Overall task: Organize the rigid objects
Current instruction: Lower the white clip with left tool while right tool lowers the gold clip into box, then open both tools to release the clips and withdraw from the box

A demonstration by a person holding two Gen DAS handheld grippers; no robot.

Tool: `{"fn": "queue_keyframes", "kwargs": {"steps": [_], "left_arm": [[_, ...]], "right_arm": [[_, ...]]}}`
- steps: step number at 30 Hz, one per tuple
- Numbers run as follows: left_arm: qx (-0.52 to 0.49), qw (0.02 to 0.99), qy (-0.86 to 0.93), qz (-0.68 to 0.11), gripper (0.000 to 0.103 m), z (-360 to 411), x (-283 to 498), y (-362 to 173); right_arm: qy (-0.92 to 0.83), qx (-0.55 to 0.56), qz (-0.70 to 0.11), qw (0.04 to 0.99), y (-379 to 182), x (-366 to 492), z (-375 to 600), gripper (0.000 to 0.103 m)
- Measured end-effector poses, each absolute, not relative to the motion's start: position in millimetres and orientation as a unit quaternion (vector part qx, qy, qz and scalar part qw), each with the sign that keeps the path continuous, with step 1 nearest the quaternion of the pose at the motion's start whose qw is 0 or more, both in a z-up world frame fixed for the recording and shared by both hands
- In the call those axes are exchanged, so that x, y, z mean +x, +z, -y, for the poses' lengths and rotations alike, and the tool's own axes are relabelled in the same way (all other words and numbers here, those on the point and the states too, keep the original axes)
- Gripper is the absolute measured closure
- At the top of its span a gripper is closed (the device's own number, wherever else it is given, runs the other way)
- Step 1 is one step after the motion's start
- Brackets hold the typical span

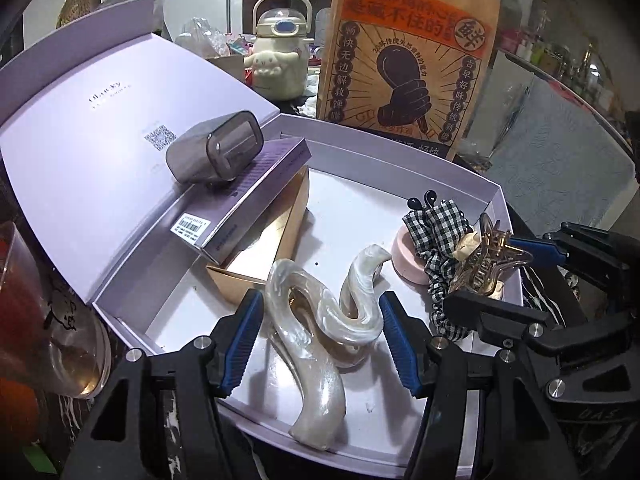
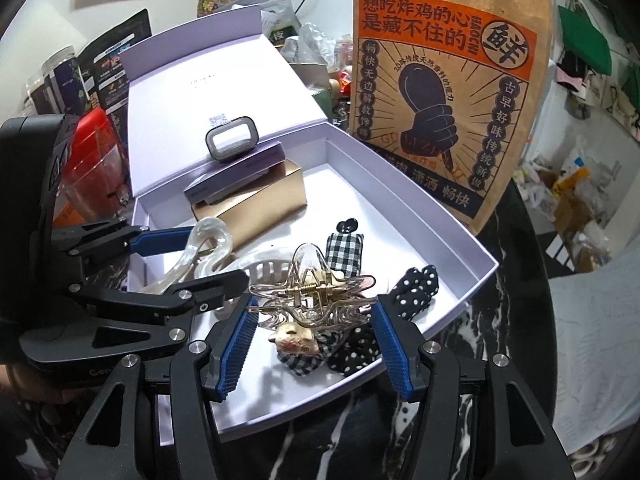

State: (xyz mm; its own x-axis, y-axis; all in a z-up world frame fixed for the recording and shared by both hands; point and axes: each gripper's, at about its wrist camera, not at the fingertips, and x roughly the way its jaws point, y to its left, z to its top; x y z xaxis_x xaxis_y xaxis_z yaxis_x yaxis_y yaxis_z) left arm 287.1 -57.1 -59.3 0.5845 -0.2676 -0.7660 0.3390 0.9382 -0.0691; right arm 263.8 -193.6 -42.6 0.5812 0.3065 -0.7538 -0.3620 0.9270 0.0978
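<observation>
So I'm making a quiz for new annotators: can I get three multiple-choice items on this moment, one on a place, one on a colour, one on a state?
1. Where does the grey translucent case sit?
A. on the purple carton inside the box
B. on the box floor beside the pink disc
C. outside the box

2. What colour is the large wavy hair claw between the left tool's pads?
A. black
B. pearly white
C. pink

3. How do the right tool's jaws stand around the clear gold-spring hair claw?
A. shut tight on it
B. spread, one pad on each side
C. far above it

Answers: 1 A, the case rests atop the purple carton; 2 B, its surface is glossy white; 3 B, a gap shows between each blue pad and the claw.
</observation>
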Motion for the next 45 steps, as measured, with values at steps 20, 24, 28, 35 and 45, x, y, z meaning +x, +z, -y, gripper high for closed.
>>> {"fn": "queue_keyframes", "kwargs": {"steps": [20,24,28,35,45], "left_arm": [[0.066,0.895,-0.143,-0.417,0.043,53,273,-44],[0.080,0.893,-0.141,-0.420,0.043,57,272,-43],[0.082,0.895,-0.145,-0.414,0.043,59,267,-37],[0.086,0.901,-0.152,-0.398,0.043,58,256,-19],[0.090,0.915,-0.144,-0.366,0.043,53,235,10]], "right_arm": [[0.168,-0.019,-0.419,0.892,-28,248,201,0.033],[0.159,-0.024,-0.414,0.896,-23,243,200,0.033],[0.147,-0.023,-0.406,0.902,-17,238,201,0.033],[0.132,-0.017,-0.394,0.909,-3,229,203,0.032],[0.130,-0.030,-0.355,0.925,24,206,195,0.030]]}}
